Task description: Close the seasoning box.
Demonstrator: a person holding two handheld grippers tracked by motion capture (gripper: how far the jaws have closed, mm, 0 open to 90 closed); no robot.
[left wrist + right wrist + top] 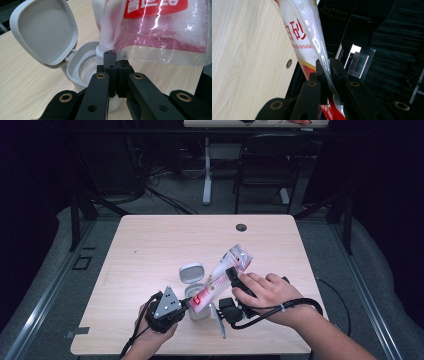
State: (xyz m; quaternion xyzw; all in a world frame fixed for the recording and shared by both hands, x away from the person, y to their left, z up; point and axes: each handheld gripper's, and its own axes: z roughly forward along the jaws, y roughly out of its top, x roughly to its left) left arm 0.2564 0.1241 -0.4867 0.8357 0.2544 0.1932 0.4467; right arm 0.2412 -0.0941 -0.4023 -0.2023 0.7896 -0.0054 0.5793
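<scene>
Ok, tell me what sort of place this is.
Probably a lab or recording studio, not a kitchen: a bare wooden table stands between dark curtains, with loose cables on the grey floor and a folding chair behind.

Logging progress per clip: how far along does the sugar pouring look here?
Done: the container sits with its lid flipped open, and the sugar bag is tilted with its spout at the opening. In hand: the right tongs pinch the bag's edge, and the left tongs are shut by the spout. Left: I can't tell whether sugar is flowing; setting the bag down and closing the lid remain.
</scene>
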